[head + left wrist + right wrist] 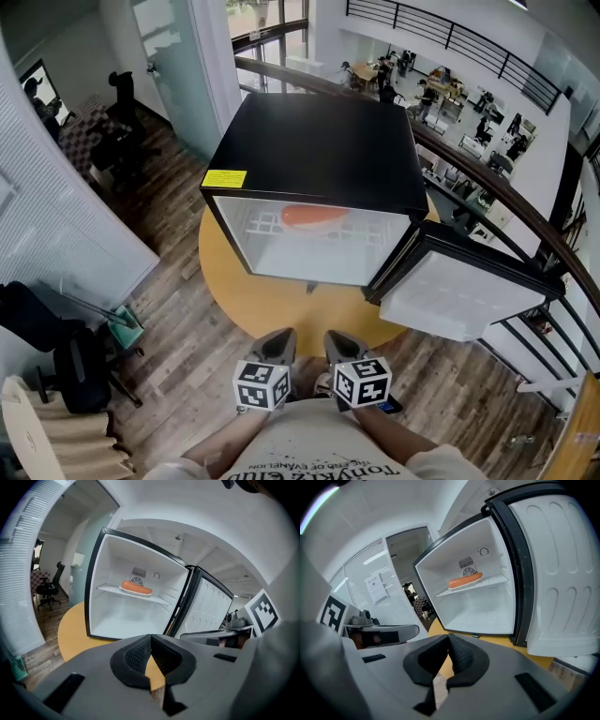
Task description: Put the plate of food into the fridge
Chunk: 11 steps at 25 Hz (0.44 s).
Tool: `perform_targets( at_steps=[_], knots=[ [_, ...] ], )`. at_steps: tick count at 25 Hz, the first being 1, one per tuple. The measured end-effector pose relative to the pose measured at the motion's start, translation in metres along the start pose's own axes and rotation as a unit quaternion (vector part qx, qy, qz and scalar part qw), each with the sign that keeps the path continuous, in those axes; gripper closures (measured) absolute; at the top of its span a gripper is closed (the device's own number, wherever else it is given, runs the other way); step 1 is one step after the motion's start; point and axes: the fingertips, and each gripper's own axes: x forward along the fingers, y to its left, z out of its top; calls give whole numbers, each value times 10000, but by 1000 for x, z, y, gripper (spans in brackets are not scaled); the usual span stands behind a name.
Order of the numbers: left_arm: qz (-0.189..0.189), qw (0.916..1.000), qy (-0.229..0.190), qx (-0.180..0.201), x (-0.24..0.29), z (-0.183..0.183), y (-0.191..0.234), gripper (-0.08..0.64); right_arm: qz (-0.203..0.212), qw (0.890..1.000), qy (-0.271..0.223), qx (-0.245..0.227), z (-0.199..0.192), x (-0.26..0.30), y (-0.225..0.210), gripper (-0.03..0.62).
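The black mini fridge stands on a round yellow table with its door swung open to the right. On its wire shelf lies the plate with an orange-red sausage. Both grippers are held close to my body, well back from the fridge. My left gripper is shut with nothing between its pads. My right gripper is shut and empty too.
A curved dark railing runs behind and to the right of the fridge, with an office floor below. Office chairs stand at the far left, a dark bag lies at the near left on the wood floor.
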Motion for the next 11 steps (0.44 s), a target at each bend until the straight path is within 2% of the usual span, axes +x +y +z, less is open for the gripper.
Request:
perform_targets(
  at_steps=[11],
  knots=[
    [9, 9999, -8, -139, -1, 0, 4, 535, -38, 10000, 78, 27, -2, 4, -2, 566]
  ],
)
